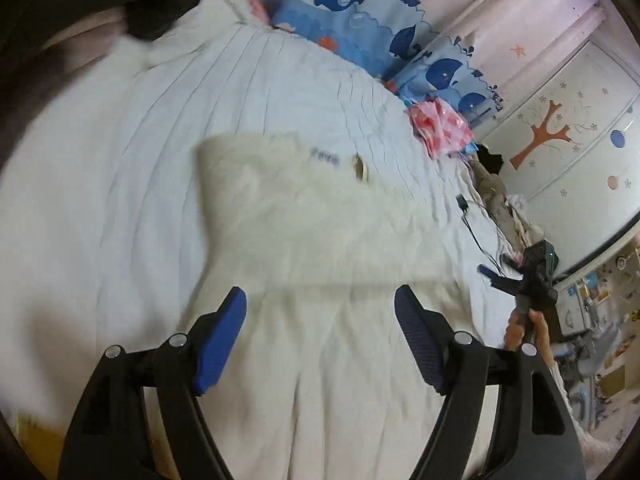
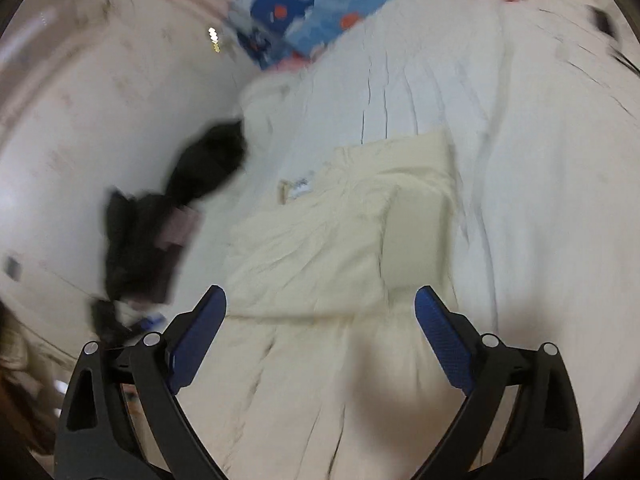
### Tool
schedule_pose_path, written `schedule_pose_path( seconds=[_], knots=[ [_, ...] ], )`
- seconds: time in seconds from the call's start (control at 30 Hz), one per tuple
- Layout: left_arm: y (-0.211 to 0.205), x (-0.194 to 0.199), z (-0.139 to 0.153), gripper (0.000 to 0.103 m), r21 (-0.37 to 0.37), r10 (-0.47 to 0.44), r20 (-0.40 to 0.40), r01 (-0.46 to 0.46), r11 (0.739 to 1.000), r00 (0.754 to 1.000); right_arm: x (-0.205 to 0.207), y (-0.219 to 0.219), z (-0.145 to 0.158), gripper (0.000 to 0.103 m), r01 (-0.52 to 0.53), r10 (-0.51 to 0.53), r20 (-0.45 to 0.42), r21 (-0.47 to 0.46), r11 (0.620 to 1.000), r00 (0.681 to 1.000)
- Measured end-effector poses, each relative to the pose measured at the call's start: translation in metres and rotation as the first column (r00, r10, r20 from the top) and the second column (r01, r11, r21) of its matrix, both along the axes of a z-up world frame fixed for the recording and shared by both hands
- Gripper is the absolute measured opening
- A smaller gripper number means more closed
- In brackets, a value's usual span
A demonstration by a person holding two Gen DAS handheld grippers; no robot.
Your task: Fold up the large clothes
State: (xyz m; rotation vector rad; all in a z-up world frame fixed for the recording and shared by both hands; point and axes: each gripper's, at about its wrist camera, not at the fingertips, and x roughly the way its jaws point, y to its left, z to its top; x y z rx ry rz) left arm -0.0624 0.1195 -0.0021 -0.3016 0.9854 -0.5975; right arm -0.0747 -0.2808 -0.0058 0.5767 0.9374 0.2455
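A cream garment (image 1: 304, 216) lies folded flat on the pale bed sheet (image 1: 120, 152), with a small label and blue print near its far edge. In the right wrist view the same cream garment (image 2: 340, 232) shows one layer folded over another. My left gripper (image 1: 320, 300) hangs open above the garment's near edge, nothing between its blue pads. My right gripper (image 2: 320, 300) is open as well, above the near edge, empty. The right gripper (image 1: 496, 272) also appears at the bed's right side in the left wrist view, held by a hand (image 1: 520, 328).
A whale-print pillow (image 1: 348, 12) and a pink-red cloth (image 1: 440, 124) lie at the head of the bed. Dark clothes (image 2: 172, 216) sit in a heap at the sheet's left side. A black cable (image 1: 472, 224) trails along the right edge. A decorated wardrobe (image 1: 568, 120) stands beyond.
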Motion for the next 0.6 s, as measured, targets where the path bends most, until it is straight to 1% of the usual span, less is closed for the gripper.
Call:
schedule_pose_path(
  seconds=[0.03, 0.07, 0.1, 0.13, 0.2, 0.27, 0.3, 0.33, 0.37, 0.4, 0.47, 0.5, 0.53, 0.57, 0.6],
  knots=[
    [-0.015, 0.019, -0.003, 0.073, 0.062, 0.041, 0.032, -0.043, 0.997, 0.999, 0.021, 0.006, -0.007, 0.092, -0.004, 0.003, -0.008, -0.062, 0.998, 1.0],
    [-0.027, 0.038, -0.007, 0.073, 0.126, 0.082, 0.068, -0.09, 0.988, 0.994, 0.033, 0.007, -0.012, 0.092, 0.0, 0.0, -0.009, -0.067, 0.998, 1.0],
    [-0.032, 0.051, -0.013, 0.073, 0.149, 0.109, 0.083, -0.12, 0.981, 0.991, 0.048, 0.003, -0.02, 0.092, 0.028, -0.029, -0.016, -0.059, 0.998, 0.999],
    [-0.034, 0.07, -0.025, 0.073, 0.158, 0.151, 0.073, -0.161, 0.974, 0.986, 0.061, -0.004, -0.027, 0.092, 0.062, -0.063, -0.026, -0.05, 0.997, 0.998],
    [-0.032, 0.103, -0.053, 0.073, 0.166, 0.213, -0.002, -0.209, 0.964, 0.977, 0.081, -0.018, -0.043, 0.092, 0.1, -0.102, -0.059, -0.037, 0.994, 0.993],
    [-0.019, 0.131, -0.08, 0.073, 0.169, 0.294, -0.08, -0.278, 0.946, 0.952, 0.098, -0.031, -0.054, 0.092, 0.116, -0.118, -0.085, -0.023, 0.993, 0.989],
    [-0.012, 0.137, -0.088, 0.073, 0.153, 0.319, -0.105, -0.301, 0.941, 0.942, 0.106, -0.038, -0.06, 0.092, 0.116, -0.117, -0.106, -0.016, 0.993, 0.987],
    [-0.004, 0.144, -0.097, 0.073, 0.117, 0.335, -0.147, -0.32, 0.94, 0.931, 0.113, -0.043, -0.066, 0.092, 0.115, -0.117, -0.122, -0.016, 0.993, 0.986],
    [-0.001, 0.152, -0.105, 0.073, 0.079, 0.332, -0.194, -0.322, 0.943, 0.923, 0.119, -0.047, -0.073, 0.092, 0.119, -0.122, -0.137, -0.034, 0.992, 0.983],
    [0.005, 0.155, -0.108, 0.073, 0.065, 0.332, -0.216, -0.326, 0.943, 0.918, 0.123, -0.053, -0.075, 0.092, 0.133, -0.139, -0.128, -0.055, 0.99, 0.982],
    [0.011, 0.159, -0.11, 0.074, 0.017, 0.332, -0.228, -0.338, 0.941, 0.915, 0.126, -0.062, -0.083, 0.092, 0.141, -0.141, -0.116, -0.006, 0.99, 0.983],
    [0.013, 0.164, -0.115, 0.075, -0.029, 0.298, -0.267, -0.316, 0.948, 0.917, 0.13, -0.065, -0.091, 0.092, 0.133, -0.128, -0.134, 0.029, 0.991, 0.983],
    [0.009, 0.167, -0.123, 0.076, -0.054, 0.261, -0.304, -0.29, 0.955, 0.916, 0.134, -0.064, -0.097, 0.092, 0.117, -0.11, -0.144, 0.039, 0.992, 0.983],
    [0.001, 0.173, -0.134, 0.079, -0.092, 0.184, -0.375, -0.234, 0.968, 0.909, 0.139, -0.06, -0.102, 0.091, 0.088, -0.081, -0.148, 0.039, 0.995, 0.986],
    [-0.008, 0.178, -0.141, 0.079, -0.088, 0.156, -0.401, -0.208, 0.974, 0.903, 0.141, -0.052, -0.106, 0.081, 0.038, -0.033, -0.143, 0.029, 0.999, 0.989]
  ],
)
